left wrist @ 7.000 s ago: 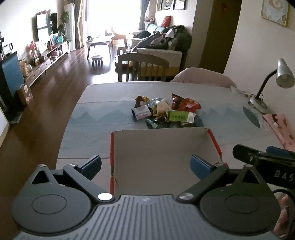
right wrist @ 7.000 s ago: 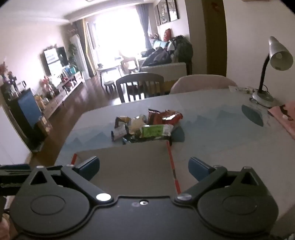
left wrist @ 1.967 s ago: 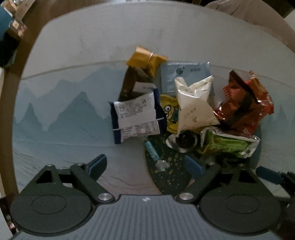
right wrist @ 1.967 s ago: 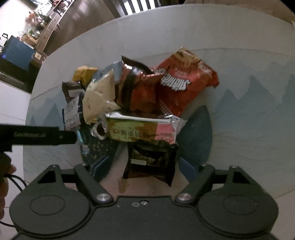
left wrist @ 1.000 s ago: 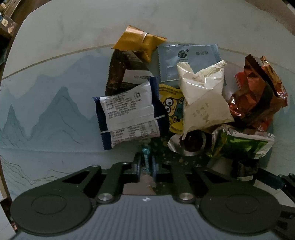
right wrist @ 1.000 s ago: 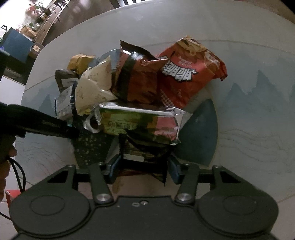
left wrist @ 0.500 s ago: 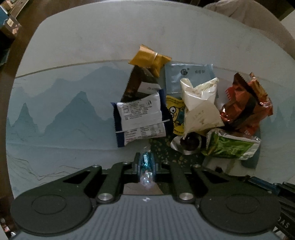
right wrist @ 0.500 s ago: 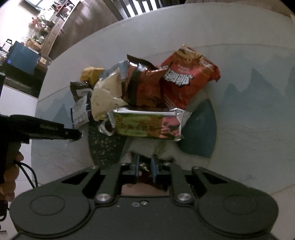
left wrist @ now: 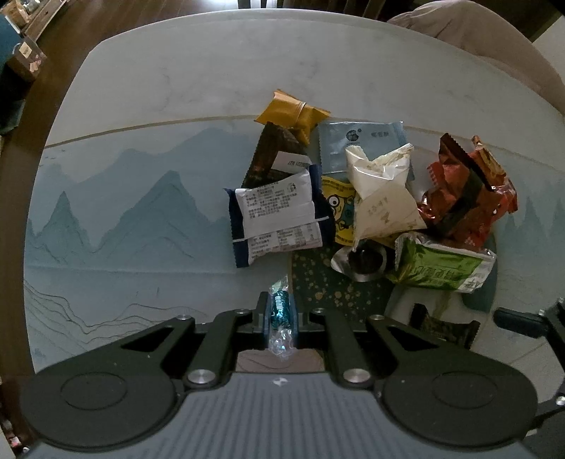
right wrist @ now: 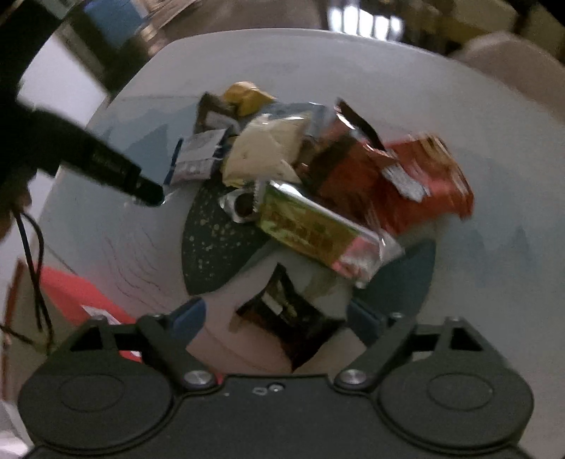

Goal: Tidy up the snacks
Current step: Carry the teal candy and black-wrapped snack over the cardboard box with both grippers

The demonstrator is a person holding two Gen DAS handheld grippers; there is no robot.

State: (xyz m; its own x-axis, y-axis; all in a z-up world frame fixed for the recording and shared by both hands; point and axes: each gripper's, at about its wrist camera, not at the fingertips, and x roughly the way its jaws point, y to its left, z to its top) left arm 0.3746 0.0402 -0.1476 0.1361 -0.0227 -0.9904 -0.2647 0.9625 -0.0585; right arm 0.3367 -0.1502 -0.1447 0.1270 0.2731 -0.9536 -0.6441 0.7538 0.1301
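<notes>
My left gripper [left wrist: 279, 314] is shut on a small blue foil-wrapped candy [left wrist: 280, 310], held above the tablecloth just in front of the snack pile. The pile holds a white-and-navy packet [left wrist: 275, 215], a gold packet [left wrist: 293, 113], a cream pouch [left wrist: 381, 197], a red-brown bag [left wrist: 462, 197] and a green packet [left wrist: 438, 272]. My right gripper [right wrist: 275, 316] points down at the pile's near edge and its jaws are opening. A dark brown packet [right wrist: 286, 317] shows between its blue pads [right wrist: 187, 314] without touching them. The right wrist view is blurred.
The table [left wrist: 123, 212] wears a cloth printed with mountains. A chair with a pink cover [left wrist: 476, 28] stands at the far right edge, and wooden floor [left wrist: 35, 70] lies beyond the left. A red-edged cardboard box [right wrist: 77, 300] sits at the near left, below the left gripper's body [right wrist: 106, 166].
The left gripper has risen a little with the candy still in it. The right jaws, shut half a second ago, now stand wide apart, and the right view has rolled and blurred.
</notes>
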